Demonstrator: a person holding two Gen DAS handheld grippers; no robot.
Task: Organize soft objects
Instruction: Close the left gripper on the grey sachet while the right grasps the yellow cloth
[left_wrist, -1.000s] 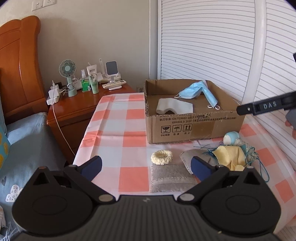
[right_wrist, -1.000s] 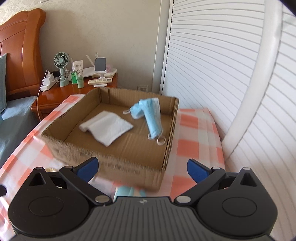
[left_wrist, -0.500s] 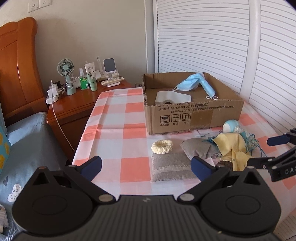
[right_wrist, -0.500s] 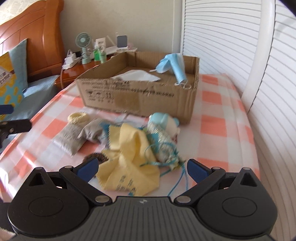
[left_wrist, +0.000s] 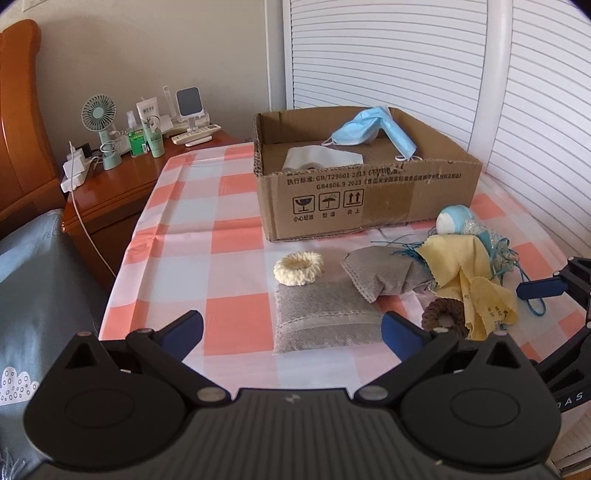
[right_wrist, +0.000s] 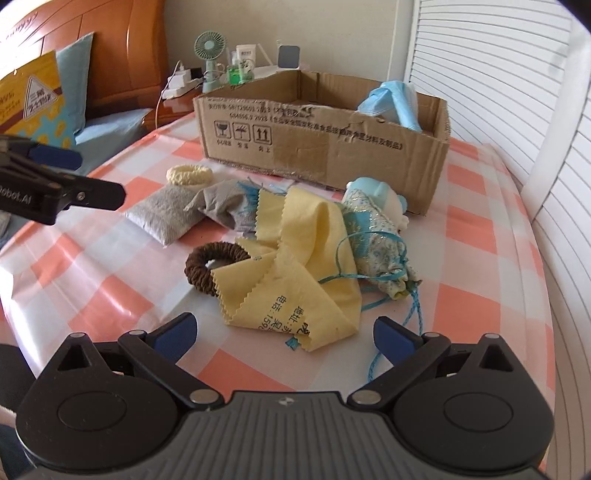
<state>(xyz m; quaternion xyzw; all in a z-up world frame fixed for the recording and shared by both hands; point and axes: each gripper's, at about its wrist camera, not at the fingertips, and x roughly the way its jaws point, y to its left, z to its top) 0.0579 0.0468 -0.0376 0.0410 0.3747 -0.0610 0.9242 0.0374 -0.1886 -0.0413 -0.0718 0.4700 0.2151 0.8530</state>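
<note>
Your right gripper (right_wrist: 284, 334) fingers are spread, empty, just short of the yellow cloth (right_wrist: 295, 280) on the desk (right_wrist: 110, 295). Left gripper (left_wrist: 291, 332) also released, before the grey pouch (left_wrist: 325, 319). Cardboard box (right_wrist: 332, 147) beyond holds masks.

One cardboard box (left_wrist: 369, 192) stands toward the far edge of the table (left_wrist: 207, 236), with one blue face mask (left_wrist: 373, 129) and one white cloth (left_wrist: 321, 158) inside. In front of it lie two grey pouches (left_wrist: 325, 321) (left_wrist: 380, 273), touching each other. There are two hair rings, one cream (left_wrist: 298, 267) and one brown (right_wrist: 214, 264). One yellow cloth (right_wrist: 295, 273) overlaps the brown ring. One small doll (right_wrist: 376, 218) with blue strings lies near the box's right corner.
</note>
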